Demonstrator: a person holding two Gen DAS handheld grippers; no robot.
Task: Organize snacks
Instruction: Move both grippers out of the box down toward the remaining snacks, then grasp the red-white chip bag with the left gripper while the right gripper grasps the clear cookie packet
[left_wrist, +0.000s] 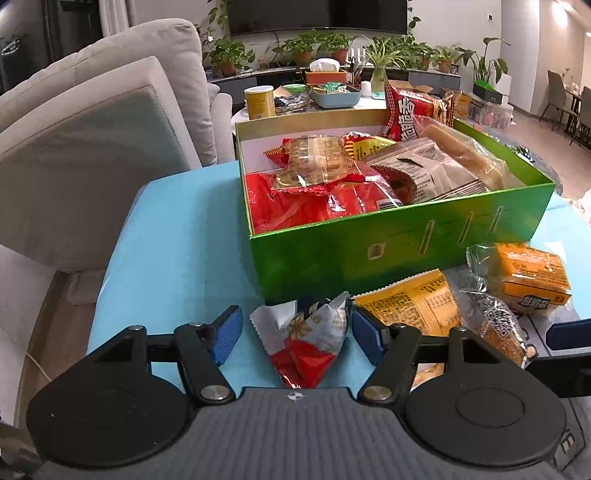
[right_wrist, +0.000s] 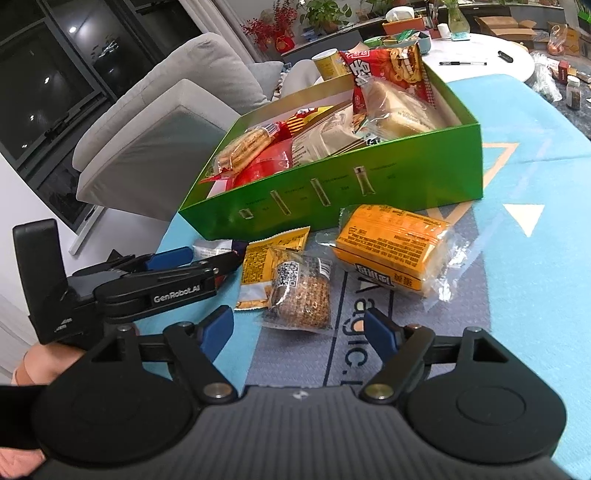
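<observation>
One green box stands on the tabletop, full of snack packets. In front of it lie four loose snacks. The left gripper has its jaws around the silver-red packet; the right pad touches it, the left stands apart. The right gripper is released beside the brown cracker packet.

We see a tabletop under a blue mat, bearing a green box, an orange packet, a yellow packet, a seeded bar and a silver-red wrapper.
</observation>
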